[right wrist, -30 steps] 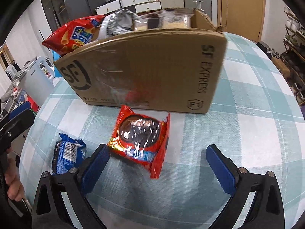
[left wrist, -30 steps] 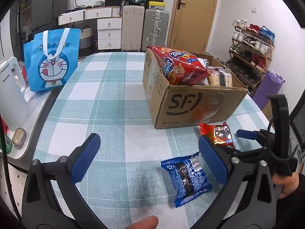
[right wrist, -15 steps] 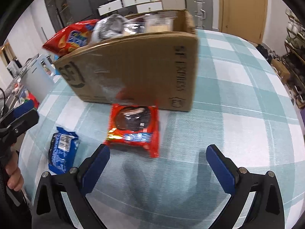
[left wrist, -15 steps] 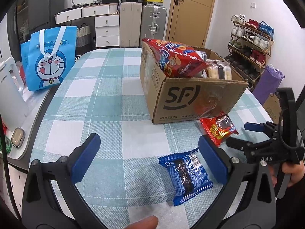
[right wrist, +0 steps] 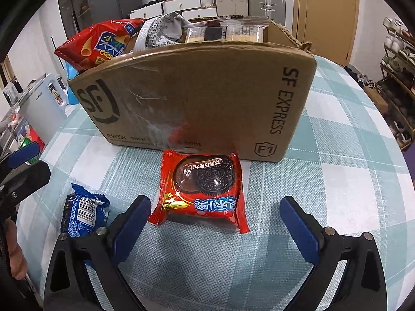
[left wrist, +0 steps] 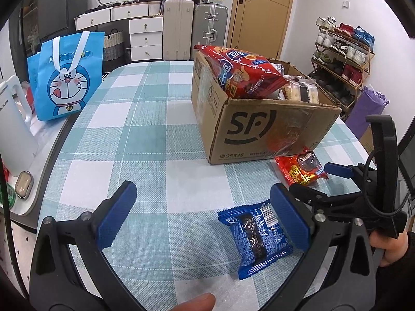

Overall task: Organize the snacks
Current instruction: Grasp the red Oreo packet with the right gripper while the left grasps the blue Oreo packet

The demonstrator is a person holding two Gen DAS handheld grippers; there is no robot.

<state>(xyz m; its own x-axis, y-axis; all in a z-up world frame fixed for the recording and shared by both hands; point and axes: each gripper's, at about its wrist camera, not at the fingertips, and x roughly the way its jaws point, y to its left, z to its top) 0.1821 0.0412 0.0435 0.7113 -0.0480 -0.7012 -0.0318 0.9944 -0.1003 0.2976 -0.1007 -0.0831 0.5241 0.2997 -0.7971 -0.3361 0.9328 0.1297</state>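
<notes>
Red Oreo packet is lying beside the cardboard box — right gripper gaping wide before it, left gripper gaping too — blue packet sitting by its right finger.

The desk is covered in teal-and-white check. The box is brown with black print. One snack packet is red, the other blue. Blue pads are seen on black fingers.

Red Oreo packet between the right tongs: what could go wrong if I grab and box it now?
1. The red Oreo packet lies close to the cardboard SF box; open right tongs could bump its wall.
2. The box looks full, so the red chip bag on the rim might slide.
</notes>
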